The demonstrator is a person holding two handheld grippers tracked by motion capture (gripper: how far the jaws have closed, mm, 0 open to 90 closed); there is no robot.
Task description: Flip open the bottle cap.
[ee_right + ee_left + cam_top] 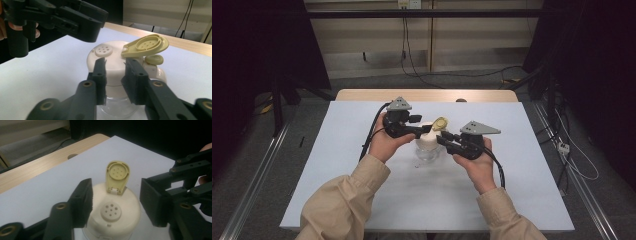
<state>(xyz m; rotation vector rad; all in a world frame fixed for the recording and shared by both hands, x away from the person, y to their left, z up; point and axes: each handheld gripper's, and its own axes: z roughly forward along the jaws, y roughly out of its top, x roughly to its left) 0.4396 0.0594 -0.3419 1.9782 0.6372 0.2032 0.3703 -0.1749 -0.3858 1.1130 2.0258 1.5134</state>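
A clear jar (428,154) stands at the middle of the white tabletop (362,190). It has a wide cream cap (125,215) with a ring of shaker holes (111,211). The cap's yellowish flip lid (117,176) is swung up and back on its hinge. My left gripper (116,192) hovers just over the cap, open, one jaw on each side and nothing pinched. One of its fingers (87,27) hangs above the cap's left part. My right gripper (115,61) points at the cap's near wall under the flip lid (147,46). Its jaws are open by a narrow gap, with nothing between them.
A strip of wooden table (427,95) with a round hole (460,100) runs along the far edge of the white top. Cables (412,65) lie on the floor beyond, and metal rails flank the table. Both sleeved forearms come in from the near edge.
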